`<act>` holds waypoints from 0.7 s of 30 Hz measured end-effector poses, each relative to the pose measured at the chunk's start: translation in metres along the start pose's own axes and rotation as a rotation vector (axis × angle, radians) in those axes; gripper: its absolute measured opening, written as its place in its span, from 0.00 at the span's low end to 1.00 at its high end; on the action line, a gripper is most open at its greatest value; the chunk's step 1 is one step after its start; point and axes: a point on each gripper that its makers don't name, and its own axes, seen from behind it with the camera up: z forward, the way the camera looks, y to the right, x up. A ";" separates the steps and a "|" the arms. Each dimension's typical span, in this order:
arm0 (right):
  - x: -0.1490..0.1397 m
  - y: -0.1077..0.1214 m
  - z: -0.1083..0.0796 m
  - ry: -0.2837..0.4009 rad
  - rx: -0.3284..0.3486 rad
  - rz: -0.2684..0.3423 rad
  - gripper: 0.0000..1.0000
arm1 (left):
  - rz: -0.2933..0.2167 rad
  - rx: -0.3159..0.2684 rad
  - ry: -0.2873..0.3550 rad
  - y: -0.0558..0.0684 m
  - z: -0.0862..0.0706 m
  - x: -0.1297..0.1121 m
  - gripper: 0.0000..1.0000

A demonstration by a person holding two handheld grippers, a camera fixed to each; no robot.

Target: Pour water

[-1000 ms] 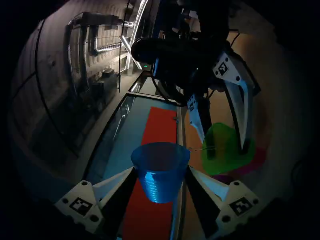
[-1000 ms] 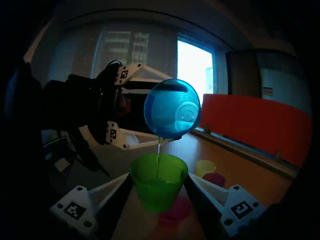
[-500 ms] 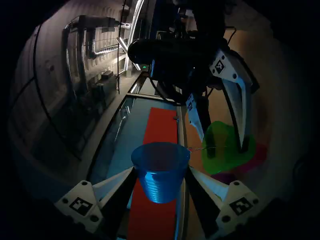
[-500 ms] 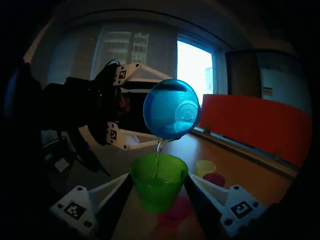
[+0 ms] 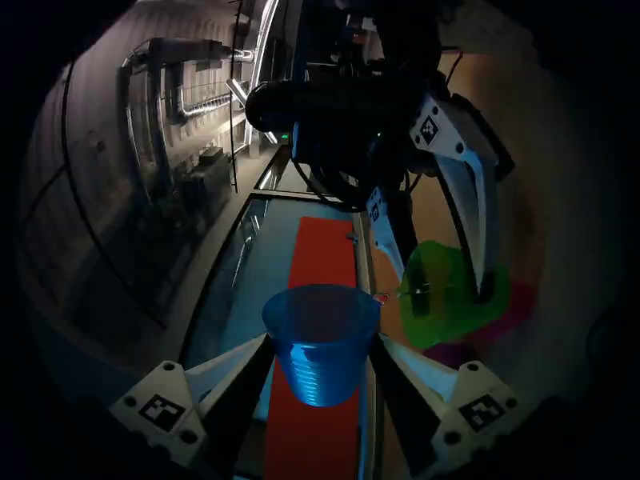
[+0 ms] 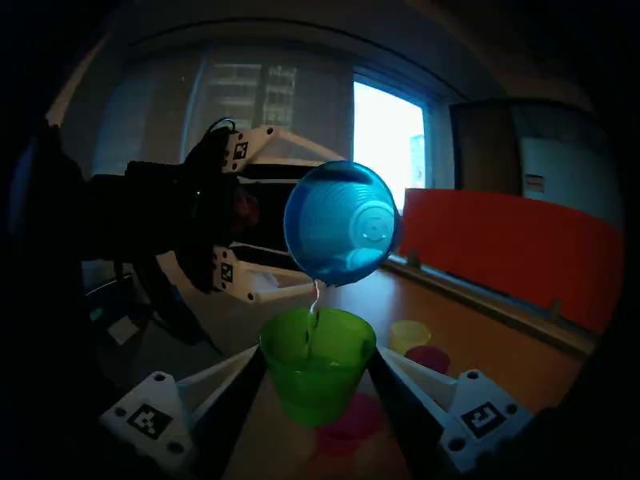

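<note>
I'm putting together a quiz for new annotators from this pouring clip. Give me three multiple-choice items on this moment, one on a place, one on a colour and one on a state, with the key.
1. Where is the blue cup relative to the green cup?
A. Inside it
B. Above it, tipped over
C. Standing beside it on the table

2. What colour is the small cup next to the magenta cup on the table?
A. White
B. Black
C. Yellow

3. What is the water doing?
A. Falling in a thin stream into the green cup
B. Spilling onto the table
C. Nothing; the blue cup is upright

Key: B, as the right gripper view shows the blue cup's base turned toward the camera above the green cup's mouth; C, as the yellow cup sits by the magenta one; A, as the stream runs from the blue rim down into the green cup.
</note>
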 end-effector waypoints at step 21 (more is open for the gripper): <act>0.000 0.001 -0.001 -0.001 -0.003 -0.001 0.89 | 0.046 0.005 -0.002 0.000 0.004 -0.003 0.81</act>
